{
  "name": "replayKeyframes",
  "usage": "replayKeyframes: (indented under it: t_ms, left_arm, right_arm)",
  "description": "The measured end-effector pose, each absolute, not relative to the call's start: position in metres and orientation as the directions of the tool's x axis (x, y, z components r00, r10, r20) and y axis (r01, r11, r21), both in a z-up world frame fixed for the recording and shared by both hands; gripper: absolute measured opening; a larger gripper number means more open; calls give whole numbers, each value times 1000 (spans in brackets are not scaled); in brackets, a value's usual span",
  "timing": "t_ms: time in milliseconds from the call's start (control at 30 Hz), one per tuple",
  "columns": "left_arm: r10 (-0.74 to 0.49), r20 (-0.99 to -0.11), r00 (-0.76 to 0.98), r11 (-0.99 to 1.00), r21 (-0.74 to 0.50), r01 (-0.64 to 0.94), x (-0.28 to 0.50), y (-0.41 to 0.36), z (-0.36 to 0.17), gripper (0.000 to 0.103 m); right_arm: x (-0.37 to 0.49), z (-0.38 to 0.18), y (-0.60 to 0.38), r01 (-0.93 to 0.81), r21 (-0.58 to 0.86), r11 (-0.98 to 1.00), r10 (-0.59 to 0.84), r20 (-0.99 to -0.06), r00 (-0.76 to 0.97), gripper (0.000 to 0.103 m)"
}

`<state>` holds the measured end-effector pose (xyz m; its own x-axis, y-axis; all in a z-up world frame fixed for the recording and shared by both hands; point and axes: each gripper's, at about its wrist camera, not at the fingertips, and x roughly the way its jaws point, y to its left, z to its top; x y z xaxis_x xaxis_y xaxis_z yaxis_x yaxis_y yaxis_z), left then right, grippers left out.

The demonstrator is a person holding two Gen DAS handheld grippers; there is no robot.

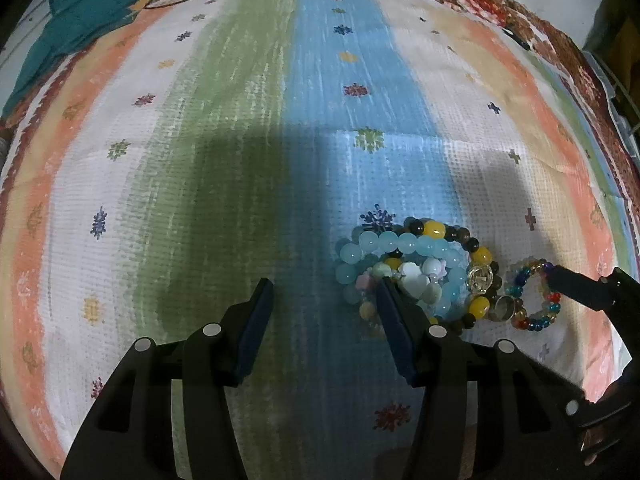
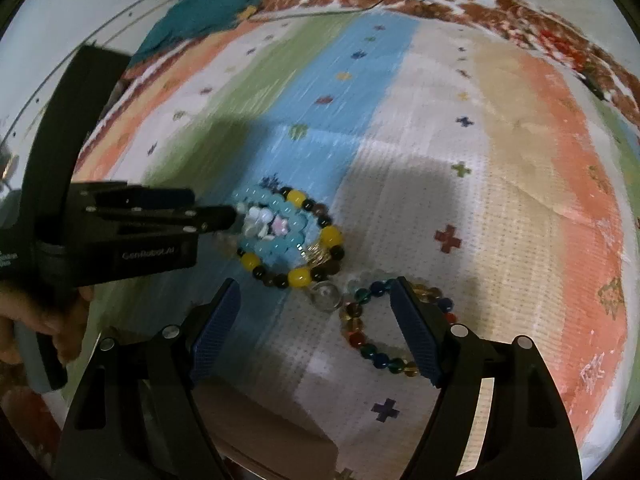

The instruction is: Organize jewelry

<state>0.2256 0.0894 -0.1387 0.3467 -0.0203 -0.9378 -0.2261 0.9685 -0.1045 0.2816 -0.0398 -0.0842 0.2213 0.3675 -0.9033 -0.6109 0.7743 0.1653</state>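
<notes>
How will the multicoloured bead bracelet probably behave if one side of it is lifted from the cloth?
The multicoloured bead bracelet is a ring of separate round beads, so it would probably sag instead of keeping its shape. The glossy beads may slip on the pads. It lies close to the small ring and the black and yellow bracelet, so lifting it might disturb them.

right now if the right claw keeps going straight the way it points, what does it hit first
Probably the multicolour bead bracelet: the right claw stands open over it, one finger already inside its loop. Depth is unclear.
</notes>
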Motion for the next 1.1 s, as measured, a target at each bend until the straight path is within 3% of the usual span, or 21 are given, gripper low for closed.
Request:
replayKeyframes:
  t_ms: [133, 400, 567, 633, 700, 800, 1000, 1100]
  left_arm:
    - [-35, -941, 336, 969, -115, -220, 225, 90, -140, 53]
    - [-37, -944, 329, 969, -114, -217, 228, 90, -141, 53]
    - [-62, -943, 326, 971, -133, -201, 228, 87, -141, 40]
    - [-74, -943, 326, 972, -141, -189, 228, 84, -141, 30]
    - [-87, -941, 326, 973, -151, -177, 229, 80, -141, 20]
    - [-79, -942, 327, 975, -142, -172, 229, 75, -140, 15]
    - [-71, -940, 334, 976, -135, -172, 228, 74, -138, 9]
    - [-62, -938, 341, 975, -131, -182, 226, 77, -135, 9]
  right_arm:
    - [283, -91, -34, -630, 168, 758, 347, -922, 172, 65]
    - [287, -98, -23, -684, 151, 714, 308, -945, 113, 65]
    - [289, -100, -12, -722, 121, 681, 277, -956, 100, 65]
    - [290, -102, -8, -730, 119, 673, 273, -957, 95, 63]
    - [290, -104, -6, -741, 105, 664, 261, -960, 97, 57]
    - [289, -113, -2, -751, 103, 652, 234, -970, 70, 31]
    - [291, -117, -3, -748, 88, 658, 226, -971, 85, 20]
    - [290, -115, -5, -751, 79, 655, 225, -970, 94, 20]
